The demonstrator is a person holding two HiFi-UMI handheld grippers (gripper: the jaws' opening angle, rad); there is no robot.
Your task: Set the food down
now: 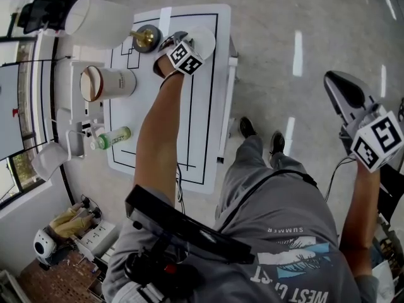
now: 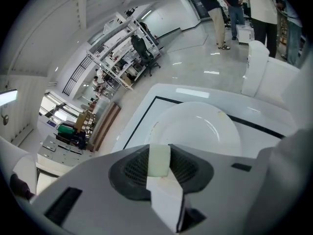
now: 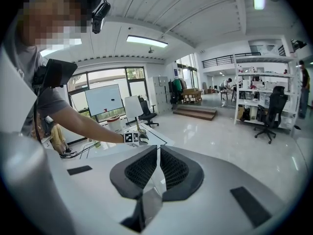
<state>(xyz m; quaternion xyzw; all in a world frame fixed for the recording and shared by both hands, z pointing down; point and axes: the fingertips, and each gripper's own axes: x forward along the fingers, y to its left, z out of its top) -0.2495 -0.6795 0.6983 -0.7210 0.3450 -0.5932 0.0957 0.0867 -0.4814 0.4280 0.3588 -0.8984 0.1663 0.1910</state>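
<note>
a pale block of food [image 2: 159, 160] is seen clamped between the dark pads of the left gripper [image 2: 159, 149], which is reached out at arm's length over a white table [image 1: 208, 118] marked with black lines. the food is held in the air, pointed downward and directly above a white plate [image 2: 200, 126]; it is not yet touching the plate, and nothing else is seen on the visible part of the plate. the plate is laid just inside one corner of the black outline, presumably as the marked spot where the food is meant to be put down. the grip is judged to be secure, since the block is pinched squarely at the tips.

the right gripper [image 3: 157, 151] is held well apart from the table, out over the floor at the person's right side. its jaws are drawn together with only a thin slit left and nothing between them. it seems to be parked there so that the working arm is left free.

a bottle [image 1: 113, 137] and a white canister [image 1: 108, 83] lying on its side are seen at the left side of the table in the head view, away from the plate. the task is judged to be near its end: a short lowering onto the plate and an opening of the left jaws are called for next.
</note>
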